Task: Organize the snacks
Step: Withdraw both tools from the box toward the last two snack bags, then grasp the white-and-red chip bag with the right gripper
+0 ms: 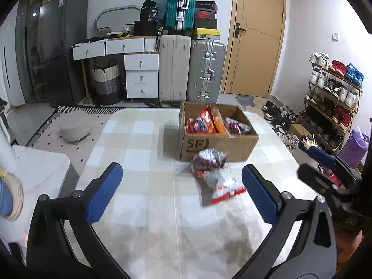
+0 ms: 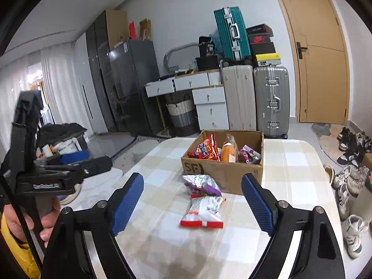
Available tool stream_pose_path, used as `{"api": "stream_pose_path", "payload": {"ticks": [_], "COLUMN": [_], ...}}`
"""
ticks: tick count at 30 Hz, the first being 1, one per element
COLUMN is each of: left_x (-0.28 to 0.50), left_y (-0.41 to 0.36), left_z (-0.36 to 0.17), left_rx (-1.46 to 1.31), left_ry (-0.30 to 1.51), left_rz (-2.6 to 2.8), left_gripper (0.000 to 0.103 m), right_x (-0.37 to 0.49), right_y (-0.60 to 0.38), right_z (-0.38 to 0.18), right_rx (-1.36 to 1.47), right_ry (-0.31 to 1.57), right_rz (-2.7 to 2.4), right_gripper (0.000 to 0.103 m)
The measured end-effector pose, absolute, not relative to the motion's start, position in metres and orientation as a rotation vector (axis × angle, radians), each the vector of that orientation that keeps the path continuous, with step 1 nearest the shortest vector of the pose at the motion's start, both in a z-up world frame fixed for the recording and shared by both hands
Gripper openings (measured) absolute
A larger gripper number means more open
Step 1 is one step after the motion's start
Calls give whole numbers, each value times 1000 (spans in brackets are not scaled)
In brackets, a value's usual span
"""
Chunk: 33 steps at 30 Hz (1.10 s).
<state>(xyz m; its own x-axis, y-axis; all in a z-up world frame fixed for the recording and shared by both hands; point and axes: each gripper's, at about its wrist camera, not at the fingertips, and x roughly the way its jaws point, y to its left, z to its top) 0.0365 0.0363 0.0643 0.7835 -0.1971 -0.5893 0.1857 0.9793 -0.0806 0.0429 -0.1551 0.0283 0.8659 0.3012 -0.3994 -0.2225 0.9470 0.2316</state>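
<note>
Both the left gripper point(image 1: 181, 190) and right gripper point(image 2: 193, 202) gape empty near two light, crinkly, slippery snack packets point(image 2: 202, 200) lying just before the cardboard box point(image 2: 223, 174), best pinched at their flat sealed edges.

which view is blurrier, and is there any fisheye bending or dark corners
Left wrist view: blurrier, with the snack packets and cardboard box smeared and the checked tablecloth soft. Right wrist view: sharper, the packets crisp, only the other tool at the left edge blurred. Both views: fisheye bending bows the door and walls, and black vignette fills the corners.
</note>
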Motion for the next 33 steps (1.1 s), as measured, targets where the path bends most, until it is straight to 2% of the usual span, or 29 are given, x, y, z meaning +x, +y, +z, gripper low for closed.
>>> {"api": "stream_pose_path", "payload": {"ticks": [7, 13, 21, 33], "left_x": [3, 8, 28, 94], "left_y": [37, 39, 39, 37], "left_z": [31, 18, 4, -60], "left_rx": [-8, -30, -39, -46], "left_ry": [633, 654, 680, 801], "left_rz": [-164, -164, -167, -155], "left_gripper": [103, 103, 103, 103], "right_x": [-9, -28, -4, 93], "right_y": [-156, -159, -164, -145], "right_z": [6, -14, -31, -80], "right_rx": [206, 200, 237, 249], "right_ry": [385, 379, 444, 663], "right_rz": [234, 198, 196, 240], "right_gripper": [96, 97, 98, 98]}}
